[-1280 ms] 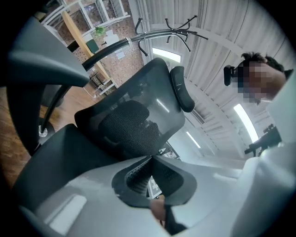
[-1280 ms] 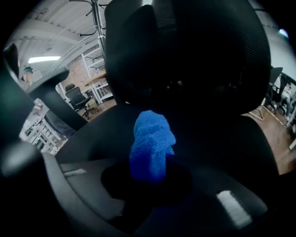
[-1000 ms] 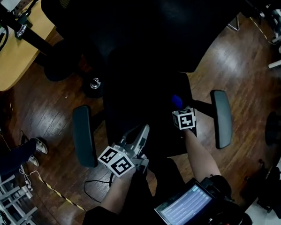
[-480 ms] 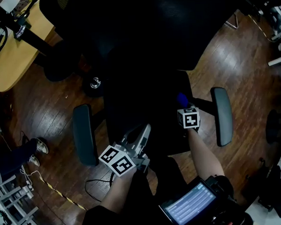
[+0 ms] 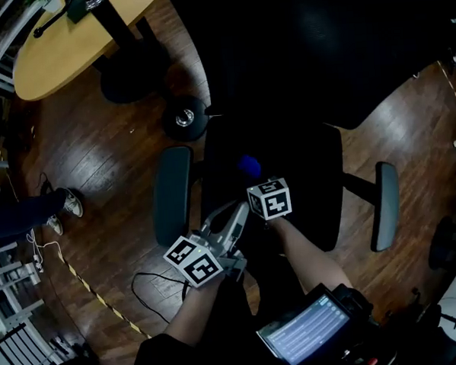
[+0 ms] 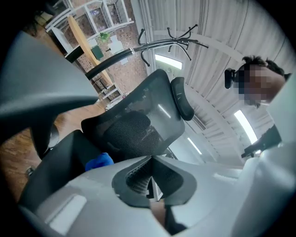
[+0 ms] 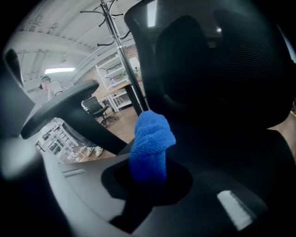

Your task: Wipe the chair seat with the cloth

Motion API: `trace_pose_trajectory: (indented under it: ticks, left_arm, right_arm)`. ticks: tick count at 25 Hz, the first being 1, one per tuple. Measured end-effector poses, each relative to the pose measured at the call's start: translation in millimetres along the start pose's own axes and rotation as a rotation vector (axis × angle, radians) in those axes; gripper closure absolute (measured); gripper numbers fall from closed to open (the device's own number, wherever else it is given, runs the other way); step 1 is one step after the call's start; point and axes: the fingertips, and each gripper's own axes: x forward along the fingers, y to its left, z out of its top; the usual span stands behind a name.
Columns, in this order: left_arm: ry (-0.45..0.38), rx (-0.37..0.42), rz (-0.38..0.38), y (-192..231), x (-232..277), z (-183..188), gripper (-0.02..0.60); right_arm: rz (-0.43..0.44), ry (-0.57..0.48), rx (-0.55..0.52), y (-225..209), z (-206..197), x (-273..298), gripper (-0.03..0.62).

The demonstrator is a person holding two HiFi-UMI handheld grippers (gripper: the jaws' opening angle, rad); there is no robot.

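Dim, underexposed, fisheye-warped edges

One black chair (image 5: 307, 174) with two armrests (image 5: 171, 194) — one on each side of the seat. Two grippers, the left gripper (image 5: 233, 218) and the right gripper (image 5: 254, 178), each carry one marker cube (image 5: 269, 199), and there is one blue cloth (image 5: 248, 166). Around them are one wooden table (image 5: 76, 41), one coat stand (image 7: 118, 44) and one lit screen (image 5: 301, 336) — nothing else can be counted surely.
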Motion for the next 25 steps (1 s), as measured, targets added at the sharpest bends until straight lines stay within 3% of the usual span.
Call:
trace_pose_trajectory:
  ticks: [5,13,19,25]
  left_arm:
    - [-0.034,-0.001,0.034,8,-26,8,0.588]
    - [-0.043,0.001,0.034,16,-33,7,0.588]
    - [-0.021,0.02,0.021,11,-19,0,0.588]
    - [0.049,0.024,-0.029,2,6,-11,0.588]
  right_arm:
    - [0.119,0.076,-0.019,71,-31,42,0.546]
    - [0.108,0.062,0.011,72,-58,41,0.546]
    - [-0.038,0.085,-0.003,9,-74,8,0.546]
    - [-0.276,0.114,0.052,-92,-113,-63,0.546]
